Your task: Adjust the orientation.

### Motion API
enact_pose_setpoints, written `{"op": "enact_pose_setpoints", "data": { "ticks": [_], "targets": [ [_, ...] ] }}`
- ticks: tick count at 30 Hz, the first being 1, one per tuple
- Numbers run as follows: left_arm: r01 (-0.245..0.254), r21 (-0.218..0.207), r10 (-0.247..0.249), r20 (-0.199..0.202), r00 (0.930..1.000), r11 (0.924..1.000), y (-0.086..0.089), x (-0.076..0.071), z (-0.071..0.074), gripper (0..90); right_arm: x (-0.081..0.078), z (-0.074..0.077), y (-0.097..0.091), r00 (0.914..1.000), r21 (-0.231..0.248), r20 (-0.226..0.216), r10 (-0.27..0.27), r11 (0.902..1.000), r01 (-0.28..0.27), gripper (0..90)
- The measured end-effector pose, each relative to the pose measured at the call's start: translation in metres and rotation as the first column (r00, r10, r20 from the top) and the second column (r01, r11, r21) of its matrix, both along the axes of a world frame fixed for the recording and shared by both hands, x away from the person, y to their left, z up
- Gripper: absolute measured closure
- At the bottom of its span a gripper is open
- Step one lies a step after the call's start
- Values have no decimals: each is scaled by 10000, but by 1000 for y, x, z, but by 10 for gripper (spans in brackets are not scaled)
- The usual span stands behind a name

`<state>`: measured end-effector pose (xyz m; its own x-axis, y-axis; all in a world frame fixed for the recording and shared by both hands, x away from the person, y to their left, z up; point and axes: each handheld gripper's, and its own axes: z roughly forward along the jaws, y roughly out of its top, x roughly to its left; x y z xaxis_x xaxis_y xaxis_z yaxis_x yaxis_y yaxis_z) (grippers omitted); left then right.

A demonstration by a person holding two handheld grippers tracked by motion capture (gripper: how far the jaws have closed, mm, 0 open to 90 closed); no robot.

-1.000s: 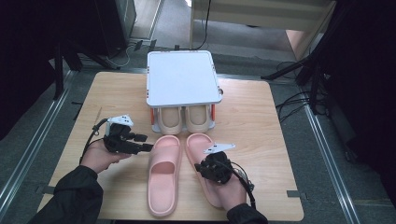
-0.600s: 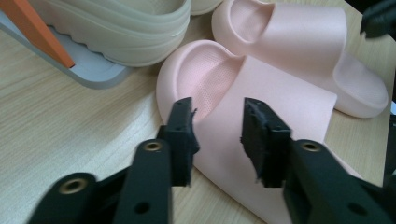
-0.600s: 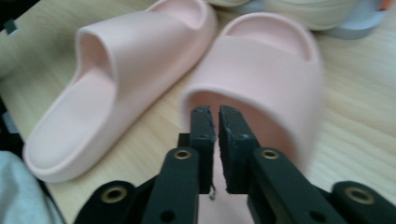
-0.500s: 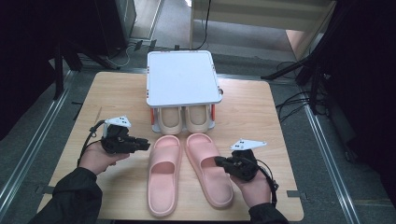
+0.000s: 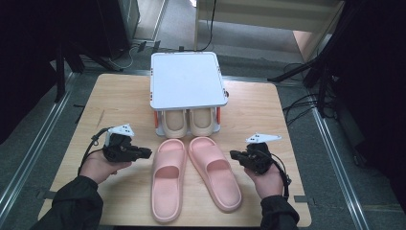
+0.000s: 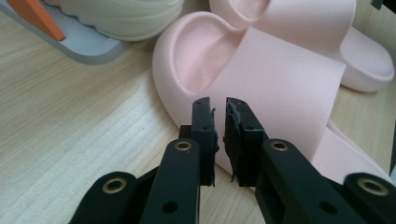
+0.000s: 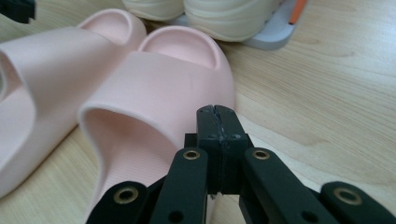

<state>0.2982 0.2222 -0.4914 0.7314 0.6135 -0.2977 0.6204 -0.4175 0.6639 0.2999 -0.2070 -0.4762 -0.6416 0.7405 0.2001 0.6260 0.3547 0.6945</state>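
Two pink slides lie side by side on the wooden table, the left slide (image 5: 168, 177) and the right slide (image 5: 215, 172). My left gripper (image 5: 147, 153) hovers just left of the left slide (image 6: 280, 79), pointing at its strap. Its jaws have just been closing; a narrow gap is left and nothing is in it (image 6: 220, 109). My right gripper (image 5: 233, 155) sits just right of the right slide (image 7: 159, 79), shut with nothing held (image 7: 217, 114). Neither gripper touches a slide.
A small rack with a white top (image 5: 187, 79) and orange posts stands at the back middle of the table (image 5: 119, 103). A pair of beige slides (image 5: 188, 122) rests under it. Cables and dark equipment ring the table on the floor.
My right gripper has moved right, from over the right pink slide to beside it, and its jaws have shut. The left gripper's jaws have narrowed while the hand stayed put.
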Motion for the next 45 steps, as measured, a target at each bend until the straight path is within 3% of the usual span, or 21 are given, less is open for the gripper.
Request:
{"op": "enact_pose_setpoints", "data": {
  "ticks": [3,6,9,11,15,28,35,38,43,45],
  "targets": [
    [-12,99,15,-222,9998,10000,0,1,-6,827,7,-11,2,9993,-491,-352,106,9987,-123,900],
    [153,462,-135,-390,9991,9988,-3,1,-12,829,11,-18,6,9980,-769,-594,198,9967,-243,900],
    [251,510,-224,-515,9984,9984,-6,1,-16,829,12,-23,12,9958,-1004,-832,383,9939,-466,900],
    [349,574,-319,-527,9981,9977,-9,1,-17,829,11,-24,15,9964,-1106,-722,440,9925,-518,900],
    [593,723,-554,-539,9970,9956,-15,0,-19,829,11,-24,17,9965,-1075,-703,457,9928,-531,900],
    [699,477,-656,-862,9941,9964,-22,-1,-17,824,7,-28,24,9951,-858,-882,456,9949,-532,900],
    [972,370,-931,-999,9906,9946,-28,-2,-17,817,7,-32,28,9940,-442,-1066,240,9986,-289,900],
    [844,334,-802,-1099,9907,9959,-27,-2,-18,817,7,-32,28,9943,-423,-1044,200,9988,-245,900],
    [749,246,-723,-939,9930,9969,-24,-1,-14,786,7,-31,28,9952,-428,-978,61,9990,-104,871],
    [553,61,-546,-810,9952,9985,-21,-1,-11,774,6,-28,26,9960,-88,-895,-10,10000,2,849]
  ]
}}
